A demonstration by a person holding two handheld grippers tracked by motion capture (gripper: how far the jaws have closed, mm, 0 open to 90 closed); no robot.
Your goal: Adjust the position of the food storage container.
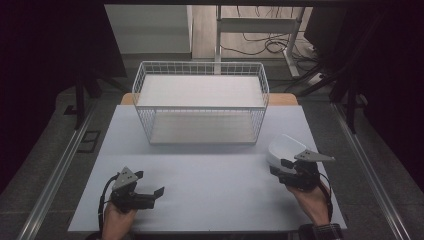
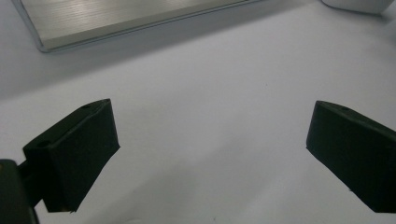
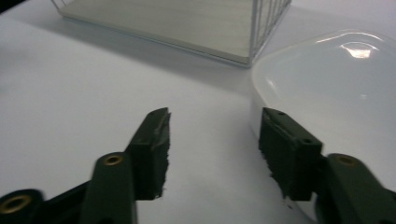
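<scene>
Right gripper view: half-parted fingers (image 3: pixel 215 149) straddle white bowl (image 3: pixel 327 88) rim, no clamp; left fingers (image 2: pixel 210 154) wide, empty

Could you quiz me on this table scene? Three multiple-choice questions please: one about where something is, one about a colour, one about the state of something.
1. Where is the white bowl?
A. inside the wire basket
B. on the table, right next to the right tool
C. beside the left tool

2. What colour is the wire basket?
A. white
B. red
C. black

3. How do the jaws of the left tool stand?
A. clamped on the bowl
B. clamped on the basket's rim
C. wide apart, with bare table between them

Answers:
1. B, since the high view shows the bowl just ahead of the right tool, outside the basket.
2. A, as its wires look white in the high view.
3. C, because the left gripper view shows the table between its two jaws.
</scene>
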